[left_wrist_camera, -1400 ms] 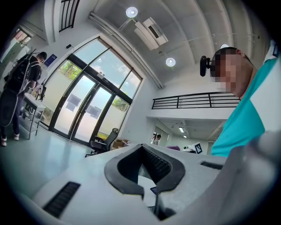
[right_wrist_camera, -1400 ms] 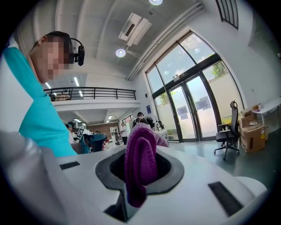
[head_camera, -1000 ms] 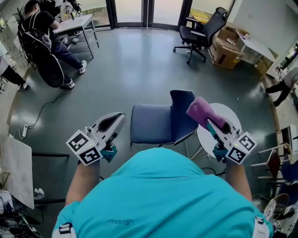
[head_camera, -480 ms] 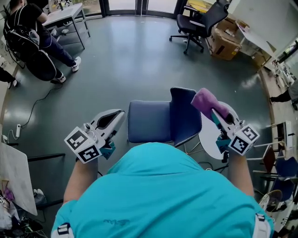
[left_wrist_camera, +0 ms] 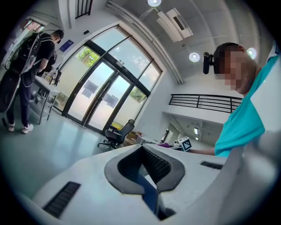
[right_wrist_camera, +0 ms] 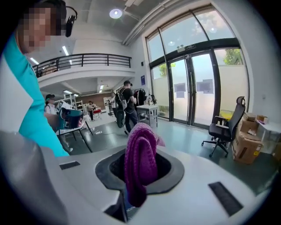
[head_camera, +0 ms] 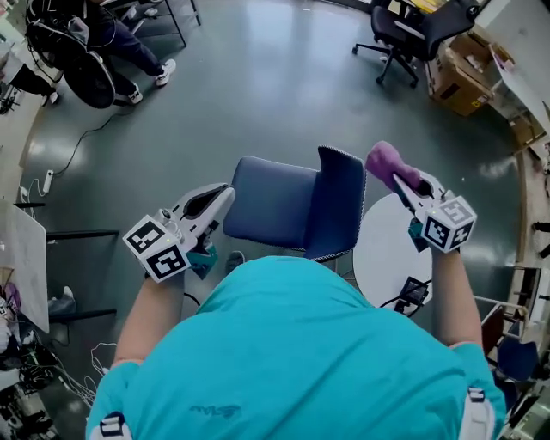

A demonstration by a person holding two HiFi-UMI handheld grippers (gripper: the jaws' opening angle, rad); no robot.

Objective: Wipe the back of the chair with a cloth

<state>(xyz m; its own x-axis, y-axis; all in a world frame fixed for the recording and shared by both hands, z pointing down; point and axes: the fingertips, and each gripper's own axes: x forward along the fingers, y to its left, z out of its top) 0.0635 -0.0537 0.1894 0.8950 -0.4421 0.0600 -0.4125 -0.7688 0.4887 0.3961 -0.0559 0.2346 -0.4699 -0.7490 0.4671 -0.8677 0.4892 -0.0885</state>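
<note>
Two grippers: the left gripper (head_camera: pixel 225 194) and the right gripper (head_camera: pixel 400 180). One purple cloth (head_camera: pixel 384 161). One blue chair (head_camera: pixel 292 206). One black chair on wheels (head_camera: pixel 406 24). One round white table (head_camera: pixel 382 253).

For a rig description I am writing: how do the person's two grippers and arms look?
Both the left gripper and the right gripper are white tapered shells with dark ribbed pads, teal handles and a cube of black-and-white square markers. The person wears a teal short-sleeved shirt.

Teal shirt (head_camera: pixel 292 361), white left claw (head_camera: pixel 223 194), white right claw (head_camera: pixel 402 179), perhaps teal grips (head_camera: pixel 203 258)
</note>
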